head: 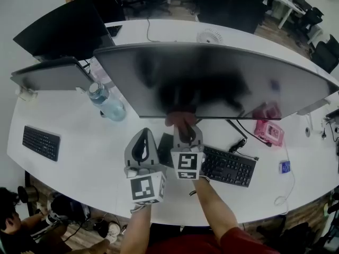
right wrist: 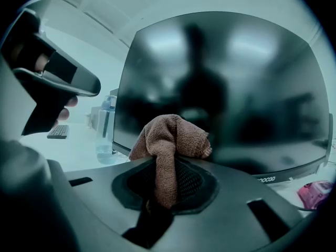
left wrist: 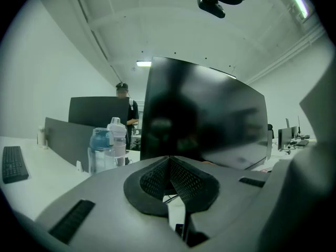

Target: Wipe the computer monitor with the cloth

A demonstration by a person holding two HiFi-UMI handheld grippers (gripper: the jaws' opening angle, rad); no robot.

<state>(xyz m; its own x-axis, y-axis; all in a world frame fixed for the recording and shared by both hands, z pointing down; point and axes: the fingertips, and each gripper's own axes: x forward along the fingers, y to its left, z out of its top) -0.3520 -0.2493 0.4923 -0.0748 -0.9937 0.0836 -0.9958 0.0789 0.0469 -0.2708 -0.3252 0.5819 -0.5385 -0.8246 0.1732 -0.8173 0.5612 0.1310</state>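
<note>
My left gripper (head: pixel 142 144) hangs just in front of the monitor (head: pixel 212 81), its fingers (left wrist: pixel 189 180) pressed together on nothing. Beside it, my right gripper (head: pixel 186 136) has its fingers (right wrist: pixel 191 180) clamped on the brown cloth (right wrist: pixel 170 138), which is bunched at the monitor's lower edge. I can't tell whether the cloth touches the monitor. A keyboard (head: pixel 229 166) lies on the table (head: pixel 79 142) below the monitor, and a water bottle (head: pixel 107 103) stands to the monitor's left.

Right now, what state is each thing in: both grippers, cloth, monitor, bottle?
left gripper: jaws shut, nothing between them.
right gripper: jaws shut on the cloth.
cloth: bunched, held in front of the screen; contact unclear.
monitor: upright, screen dark.
water bottle: upright, cap on.
</note>
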